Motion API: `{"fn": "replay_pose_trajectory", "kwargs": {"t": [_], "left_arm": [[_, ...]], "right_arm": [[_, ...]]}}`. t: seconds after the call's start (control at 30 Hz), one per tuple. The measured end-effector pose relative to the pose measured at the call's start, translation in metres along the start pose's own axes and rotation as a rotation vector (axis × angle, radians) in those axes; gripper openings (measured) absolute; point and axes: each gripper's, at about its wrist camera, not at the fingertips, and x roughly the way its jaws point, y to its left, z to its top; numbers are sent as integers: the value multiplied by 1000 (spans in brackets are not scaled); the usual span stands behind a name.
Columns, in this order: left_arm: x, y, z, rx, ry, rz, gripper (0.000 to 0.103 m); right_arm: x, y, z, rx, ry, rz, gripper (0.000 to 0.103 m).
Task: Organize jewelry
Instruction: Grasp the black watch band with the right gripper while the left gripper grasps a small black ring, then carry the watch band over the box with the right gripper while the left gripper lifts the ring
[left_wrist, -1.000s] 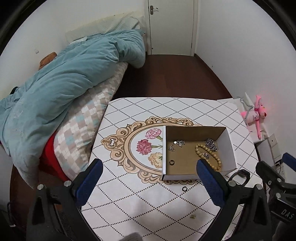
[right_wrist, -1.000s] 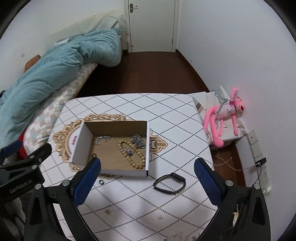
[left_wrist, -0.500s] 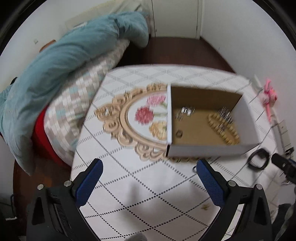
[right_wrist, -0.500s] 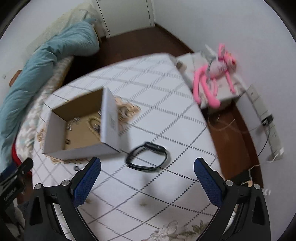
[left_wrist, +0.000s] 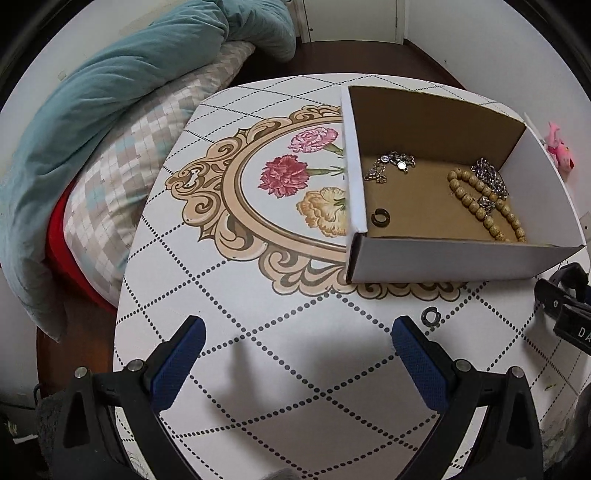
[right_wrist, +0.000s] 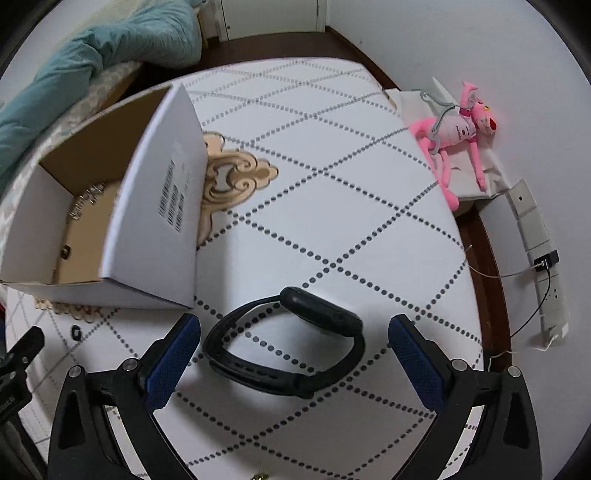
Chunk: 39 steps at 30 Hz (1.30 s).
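Watch band (right_wrist: 284, 343): we see it flat on the bench (right_wrist: 332, 206), just outside the box (right_wrist: 155, 221), long axis crosswise
Right tongs (right_wrist: 293, 347): gaping, straddling the band, nearer
Left tongs (left_wrist: 297, 350): gaping, empty, small ring (left_wrist: 430, 316) just ahead to their right

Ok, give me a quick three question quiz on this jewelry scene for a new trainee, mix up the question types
1. True or false: the black watch lies inside the cardboard box.
2. Which lies on the table outside the box? A) wooden bead bracelet B) small dark ring C) silver chain
3. Fill in: the right gripper has its fingers ____ on either side of the watch.

Key: 1 false; 2 B; 3 open
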Motion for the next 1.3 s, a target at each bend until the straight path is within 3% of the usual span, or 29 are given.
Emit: {"fn": "replay_pose_trajectory", "kwargs": {"t": [0.07,0.1,0.23,0.67,0.93,1.0,1.1,1.17,1.3], "left_arm": [[1,-1,1,10,-5,1,103],[1,-2,1,13,-7,2,103],[3,-7,-1,18,0,-14,103],[3,-39,-8,83,-10,-99,98],[5,-60,-3,120,-44,-120,68],[2,-63,-2,131,-54,-139,43],[0,-71,-1,147,-51,-174,18],[-1,-74,-2,151,-50,-180,11],[1,-71,-2,144,-44,-184,9]], "right_arm": [[-4,1,0,-6,-24,0,91],[-7,3,1,-14,-39,3,78],[-13,8,-1,-31,-48,15,73],[-41,3,-22,-8,-61,68,72],[-37,-7,-23,35,-51,83,72],[-34,-9,-24,40,-47,82,72],[-33,-13,-25,49,-45,82,71],[-34,-15,-24,54,-47,83,71],[-35,-16,-22,59,-54,82,71]]}}
